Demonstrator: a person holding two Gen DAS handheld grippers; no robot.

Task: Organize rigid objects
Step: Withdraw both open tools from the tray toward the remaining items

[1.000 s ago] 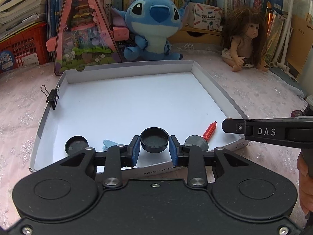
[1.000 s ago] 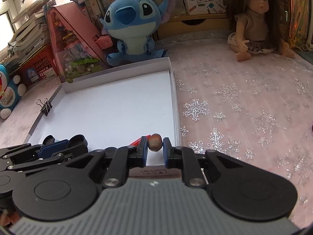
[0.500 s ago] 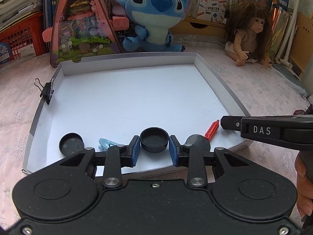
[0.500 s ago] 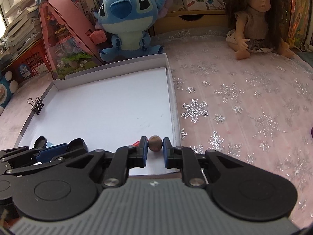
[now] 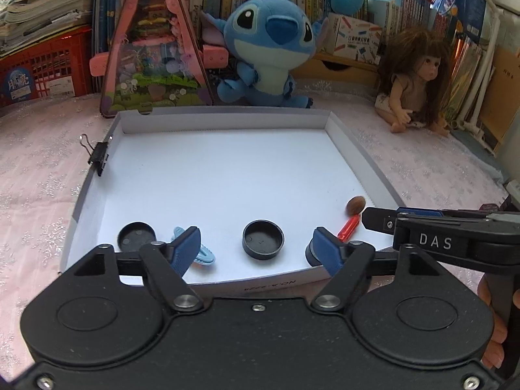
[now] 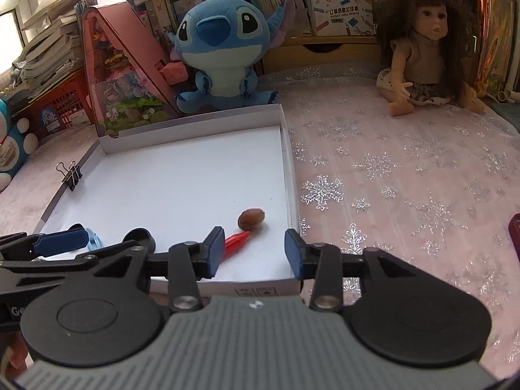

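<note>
— Position of items?
— Black cap and brown nut lie free on the white tray, near its 6 o'clock edge.
— Hand-held grippers?
— Left hand-held gripper and right hand-held gripper both released, jaws spread. Tray floor toward 12 o'clock bare.

- Your left gripper has its jaws spread wide, the blue pads angled outward and nothing between them.
- Your right gripper is likewise parted wide, its blue pads gripping nothing.
- In the left wrist view, your right hand wraps the right gripper's handle, off to the right of the left fingers.
</note>
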